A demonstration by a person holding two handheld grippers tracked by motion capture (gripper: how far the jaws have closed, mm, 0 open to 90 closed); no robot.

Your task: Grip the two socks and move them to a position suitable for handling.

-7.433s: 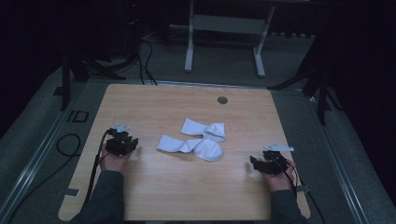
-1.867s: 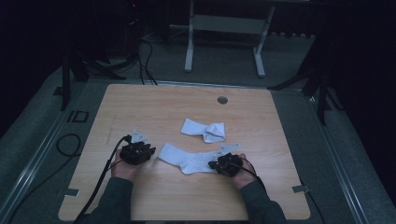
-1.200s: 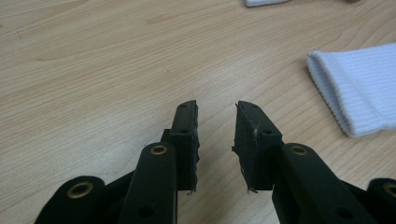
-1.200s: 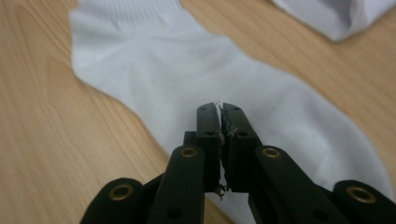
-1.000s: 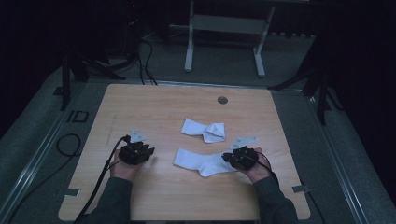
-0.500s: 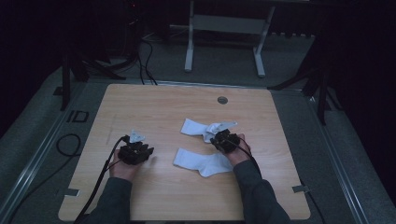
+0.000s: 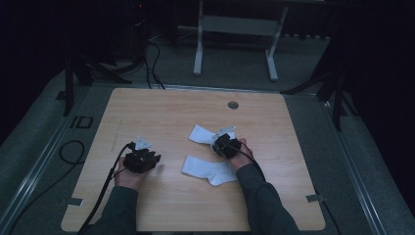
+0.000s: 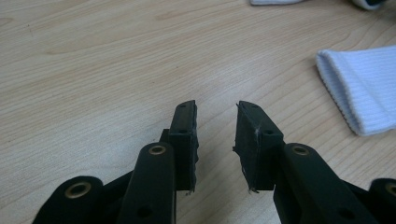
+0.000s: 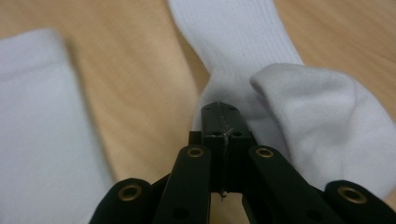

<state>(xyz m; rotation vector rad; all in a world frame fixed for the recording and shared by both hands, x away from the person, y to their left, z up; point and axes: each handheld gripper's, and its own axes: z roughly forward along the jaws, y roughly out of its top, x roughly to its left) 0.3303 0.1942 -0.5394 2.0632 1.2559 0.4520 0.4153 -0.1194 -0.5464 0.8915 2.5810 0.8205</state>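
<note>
Two white socks lie on the wooden table (image 7: 161, 115). The near sock (image 7: 210, 170) (image 8: 364, 88) (image 9: 37, 116) lies flat in front of my right forearm. The far sock (image 7: 199, 133) (image 9: 243, 51) is pinched narrow at its middle, with one end folded over. My right gripper (image 7: 224, 145) (image 9: 225, 108) is shut with its tips on that narrow middle. My left gripper (image 7: 147, 159) (image 8: 215, 107) rests low over bare wood to the left of the near sock, open with nothing between its jaws.
A round grommet (image 7: 233, 105) sits near the table's far edge. Black cables (image 7: 68, 149) trail off the left side onto the floor. A metal stand (image 7: 235, 46) rises behind the table. Bare wood stretches across the left, far and right parts.
My right gripper dragged the near sock to the right, let it go, then moved up to the far sock and shut there. The left gripper has stayed put over the last second.
</note>
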